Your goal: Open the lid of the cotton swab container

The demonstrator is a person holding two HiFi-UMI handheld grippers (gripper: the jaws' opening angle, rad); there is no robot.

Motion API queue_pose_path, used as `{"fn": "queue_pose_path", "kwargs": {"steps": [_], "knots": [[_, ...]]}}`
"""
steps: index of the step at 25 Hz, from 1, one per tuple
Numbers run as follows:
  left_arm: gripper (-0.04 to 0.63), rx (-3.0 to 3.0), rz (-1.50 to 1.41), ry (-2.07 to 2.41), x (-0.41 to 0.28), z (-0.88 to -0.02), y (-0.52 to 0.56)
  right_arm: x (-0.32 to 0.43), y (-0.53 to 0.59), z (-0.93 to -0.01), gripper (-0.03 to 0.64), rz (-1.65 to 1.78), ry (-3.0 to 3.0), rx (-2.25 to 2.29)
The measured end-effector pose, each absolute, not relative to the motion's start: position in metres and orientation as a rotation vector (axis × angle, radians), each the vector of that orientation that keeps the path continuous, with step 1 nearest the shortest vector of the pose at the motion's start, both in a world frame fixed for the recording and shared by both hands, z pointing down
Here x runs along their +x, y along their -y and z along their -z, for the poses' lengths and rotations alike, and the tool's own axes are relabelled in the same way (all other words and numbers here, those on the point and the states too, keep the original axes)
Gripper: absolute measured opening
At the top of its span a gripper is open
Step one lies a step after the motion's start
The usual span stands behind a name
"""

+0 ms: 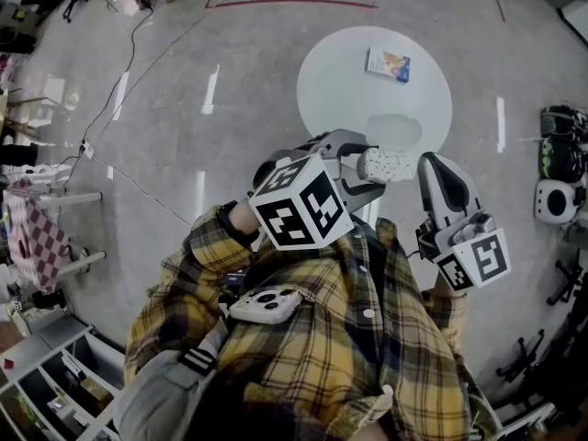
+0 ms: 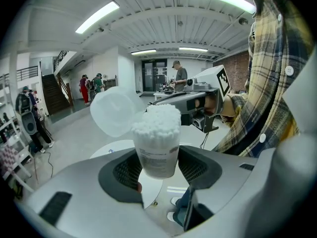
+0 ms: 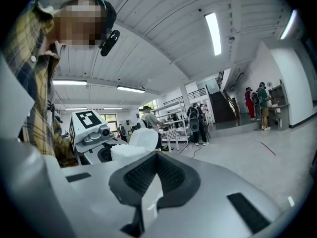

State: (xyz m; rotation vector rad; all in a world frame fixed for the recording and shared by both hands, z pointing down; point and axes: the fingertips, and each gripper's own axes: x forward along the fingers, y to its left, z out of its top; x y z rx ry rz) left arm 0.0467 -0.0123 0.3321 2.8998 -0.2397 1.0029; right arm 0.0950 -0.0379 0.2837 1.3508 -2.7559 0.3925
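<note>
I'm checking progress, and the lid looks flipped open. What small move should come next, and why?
Probably lower the left gripper to set the cotton swab container on the round table: its lid already hangs open, and the right gripper is shut on nothing.

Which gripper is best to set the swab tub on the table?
Probably the left gripper: it grips the tub, lid open, over the table. The right gripper is shut, empty.

Our left grey gripper [image 1: 360, 165] clasps the small clear plastic cotton swab container [image 1: 388, 164] above the round white table [image 1: 331, 81]; our right grey gripper [image 1: 434, 168] hangs just beside it.
</note>
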Motion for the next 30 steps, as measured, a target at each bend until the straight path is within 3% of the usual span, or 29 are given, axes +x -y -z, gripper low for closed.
{"fn": "queue_pose_path", "kwargs": {"steps": [30], "knots": [[0.238,2.910,-1.004,0.216,0.0535,-0.3340,0.0177,0.0996,0.0429,-0.2885,0.015,-0.402,2.740,1.342]]}}
